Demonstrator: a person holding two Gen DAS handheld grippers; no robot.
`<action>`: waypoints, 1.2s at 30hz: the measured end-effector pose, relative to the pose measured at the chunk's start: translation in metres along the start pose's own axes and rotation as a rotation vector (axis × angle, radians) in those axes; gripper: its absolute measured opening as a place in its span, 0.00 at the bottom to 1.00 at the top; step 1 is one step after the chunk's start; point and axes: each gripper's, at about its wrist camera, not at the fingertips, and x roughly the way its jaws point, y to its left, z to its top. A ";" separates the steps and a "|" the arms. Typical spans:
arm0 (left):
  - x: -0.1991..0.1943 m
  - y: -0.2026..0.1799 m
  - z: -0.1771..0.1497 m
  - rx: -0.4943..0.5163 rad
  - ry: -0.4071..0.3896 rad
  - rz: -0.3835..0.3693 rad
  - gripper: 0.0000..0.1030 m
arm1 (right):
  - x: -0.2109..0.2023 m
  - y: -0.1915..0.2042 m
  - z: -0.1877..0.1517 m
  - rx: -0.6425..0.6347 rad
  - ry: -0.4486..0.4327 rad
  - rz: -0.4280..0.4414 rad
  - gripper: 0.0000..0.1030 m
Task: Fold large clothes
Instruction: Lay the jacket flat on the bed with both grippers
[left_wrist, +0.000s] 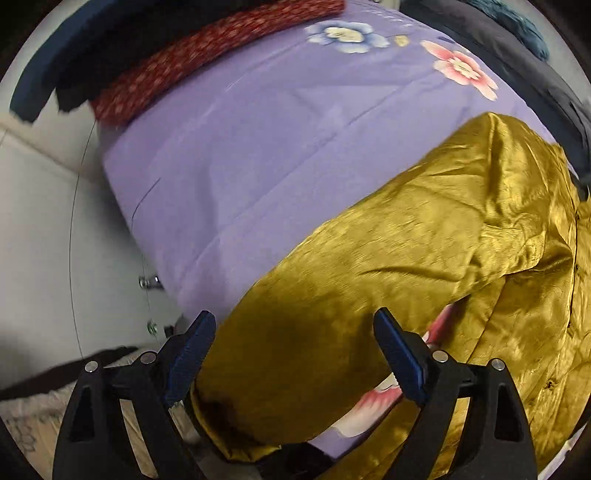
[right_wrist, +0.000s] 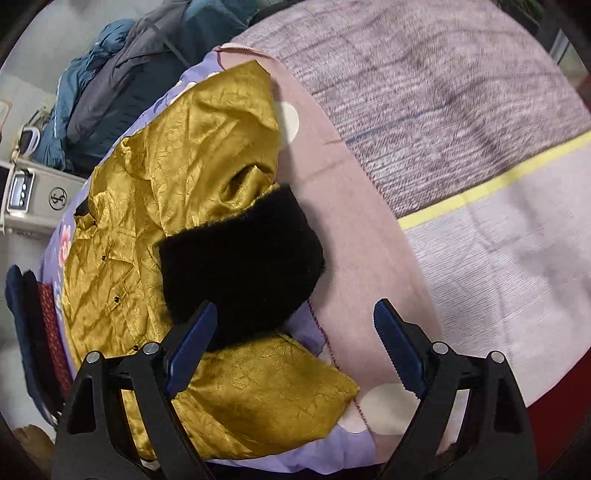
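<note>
A shiny gold satin jacket (left_wrist: 424, 236) lies spread on a purple floral quilt (left_wrist: 236, 155). In the left wrist view my left gripper (left_wrist: 295, 343) is open, its blue pads either side of a gold sleeve end near the quilt's edge, holding nothing. In the right wrist view the jacket (right_wrist: 147, 206) shows its black fur collar (right_wrist: 243, 258) folded over the body, and a gold sleeve (right_wrist: 266, 387) lies below it. My right gripper (right_wrist: 295, 332) is open and empty, above the collar's lower edge and the pink blanket (right_wrist: 362, 236).
Folded red-patterned (left_wrist: 207, 55) and dark clothes (left_wrist: 74, 62) are stacked at the quilt's far-left end. Dark and teal coats (right_wrist: 122, 81) are piled at the other end. A grey striped cover (right_wrist: 443, 85) lies beyond the pink blanket. White floor (left_wrist: 44, 229) lies off the bed's edge.
</note>
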 end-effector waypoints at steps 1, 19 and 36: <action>0.001 0.004 -0.001 -0.001 -0.002 0.003 0.83 | 0.005 0.001 0.003 -0.004 0.008 0.016 0.84; -0.017 0.005 -0.029 0.019 -0.019 -0.035 0.84 | -0.123 -0.002 0.134 -0.459 -0.361 -0.482 0.13; 0.012 0.104 -0.081 -0.391 0.033 -0.145 0.85 | -0.059 0.022 0.107 -0.175 -0.121 -0.069 0.79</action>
